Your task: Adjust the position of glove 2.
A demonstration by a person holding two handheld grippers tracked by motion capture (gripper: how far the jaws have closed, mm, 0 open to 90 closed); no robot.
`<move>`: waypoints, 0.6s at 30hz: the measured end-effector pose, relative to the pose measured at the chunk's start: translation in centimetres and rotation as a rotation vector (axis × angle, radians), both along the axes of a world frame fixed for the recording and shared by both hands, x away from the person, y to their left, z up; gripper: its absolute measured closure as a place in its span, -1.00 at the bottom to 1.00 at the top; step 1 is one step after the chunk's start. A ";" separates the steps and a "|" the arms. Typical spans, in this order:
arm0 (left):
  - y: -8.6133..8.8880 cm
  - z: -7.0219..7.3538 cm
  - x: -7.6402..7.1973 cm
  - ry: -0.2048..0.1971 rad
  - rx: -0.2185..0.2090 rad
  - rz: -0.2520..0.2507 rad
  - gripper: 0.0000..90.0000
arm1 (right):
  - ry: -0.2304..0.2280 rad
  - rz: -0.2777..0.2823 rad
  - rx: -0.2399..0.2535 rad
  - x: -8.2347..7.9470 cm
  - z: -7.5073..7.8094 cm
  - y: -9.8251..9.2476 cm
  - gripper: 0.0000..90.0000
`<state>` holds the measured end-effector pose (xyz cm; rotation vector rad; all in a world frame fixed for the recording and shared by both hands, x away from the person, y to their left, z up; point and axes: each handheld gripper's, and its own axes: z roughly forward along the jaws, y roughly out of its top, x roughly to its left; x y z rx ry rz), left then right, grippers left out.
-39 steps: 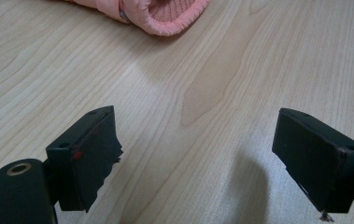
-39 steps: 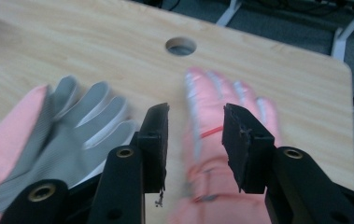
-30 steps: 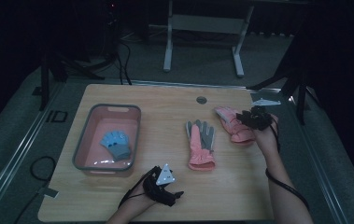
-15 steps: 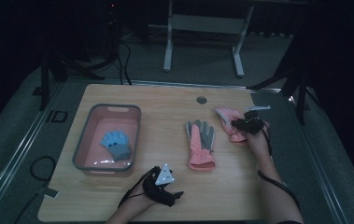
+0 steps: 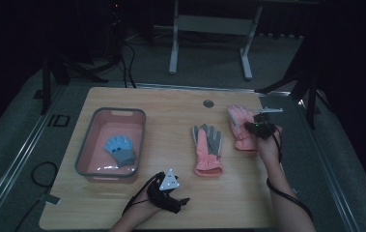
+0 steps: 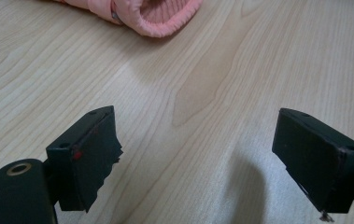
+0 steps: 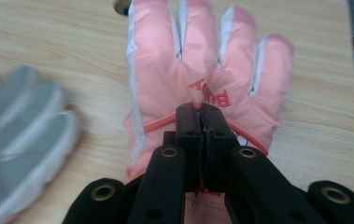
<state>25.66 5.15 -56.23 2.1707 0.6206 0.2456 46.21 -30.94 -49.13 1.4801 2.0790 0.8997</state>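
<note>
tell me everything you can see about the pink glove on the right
The pink glove lies flat on the wooden table near its right edge, back side up, fingers pointing away from the person. It looks like padded fabric, with pale strips between the fingers, red lettering and a red seam line across the back. The right gripper has just been closing and now pinches the fabric there.

Left gripper [image 6: 198,158] poised low over the pale wooden bench [image 6: 221,79], its two black jaws standing wide apart with bare wood grain between them. Beyond, at the top edge, the ribbed cuff of a pink glove [image 6: 160,14] lies on the bench.
</note>
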 end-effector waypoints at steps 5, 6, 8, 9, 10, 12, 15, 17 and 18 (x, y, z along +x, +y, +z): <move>-0.2 0.0 -0.2 -0.014 0.029 -0.012 -0.68 | -0.024 -0.039 0.000 -2.4 2.1 0.2 0.95; -0.3 0.0 -0.2 -0.014 0.031 -0.013 -0.68 | -0.026 -0.048 -0.005 -2.9 2.4 0.1 0.95; -0.2 0.0 -0.2 -0.013 0.029 -0.013 -0.68 | -0.029 -0.064 0.006 -3.9 2.8 -0.1 0.95; -0.2 0.0 -0.2 -0.013 0.027 -0.013 -0.68 | -0.034 -0.077 0.014 -4.4 3.0 -0.2 0.95; -0.2 0.0 -0.2 -0.013 0.027 -0.013 -0.68 | -0.044 -0.094 0.023 -5.0 3.1 -0.4 0.95; -0.3 0.0 -0.2 -0.016 0.028 -0.014 -0.68 | -0.059 -0.123 0.037 -6.1 3.3 -0.6 0.95; -0.4 0.0 -0.3 -0.019 0.032 -0.019 -0.68 | -0.057 -0.141 0.032 -7.7 3.1 -0.6 0.95; -0.5 0.0 -0.3 -0.023 0.036 -0.022 -0.68 | -0.046 -0.155 0.052 -8.6 2.8 -0.7 0.95; -0.5 0.0 -0.3 -0.024 0.037 -0.022 -0.68 | -0.041 -0.159 0.062 -9.1 2.5 -0.7 0.95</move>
